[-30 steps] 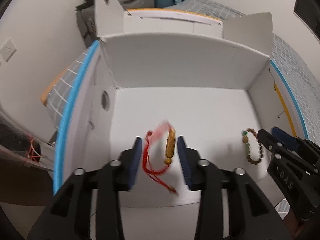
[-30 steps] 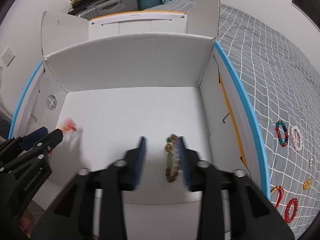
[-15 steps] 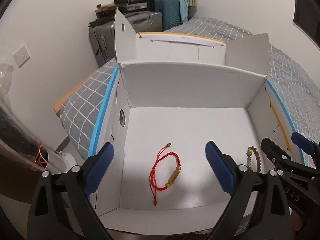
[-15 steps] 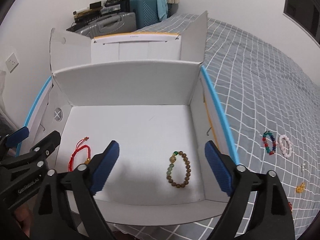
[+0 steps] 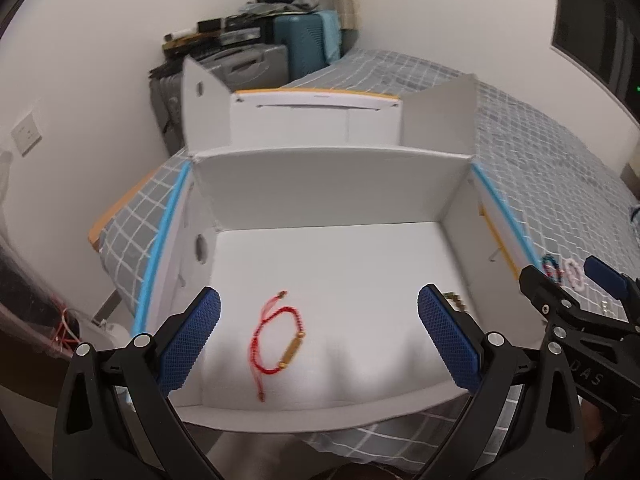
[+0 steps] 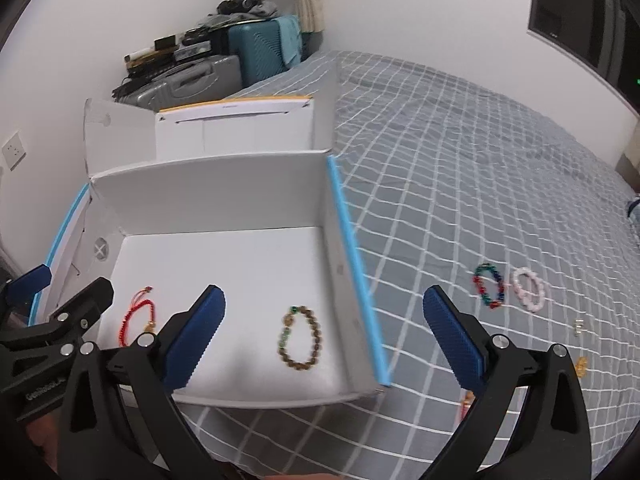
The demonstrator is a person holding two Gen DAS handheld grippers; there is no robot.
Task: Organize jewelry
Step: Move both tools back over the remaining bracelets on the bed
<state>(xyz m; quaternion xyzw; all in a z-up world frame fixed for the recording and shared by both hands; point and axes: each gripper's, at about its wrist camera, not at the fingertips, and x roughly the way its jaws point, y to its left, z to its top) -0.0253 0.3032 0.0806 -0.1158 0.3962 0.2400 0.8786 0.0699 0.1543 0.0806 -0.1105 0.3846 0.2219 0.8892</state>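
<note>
We see left gripper (image 5: pixel 318 342) and right gripper (image 6: pixel 324 334) both spread wide, holding nothing. Red cord bracelet (image 5: pixel 278 338) and brown bead bracelet (image 6: pixel 300 338) lie inside the white box (image 6: pixel 224 192); more bracelets (image 6: pixel 508 286) right of it on the grey checked bedspread (image 6: pixel 460 152).

Both wrist views above shared box (image 5: pixel 332 200)

The right gripper (image 5: pixel 564 292) is showing embossed letters reading "DAS" on its black body, seen from the left wrist. The left gripper (image 6: pixel 68 296) is carrying small lettering, too blurred to make out.
</note>
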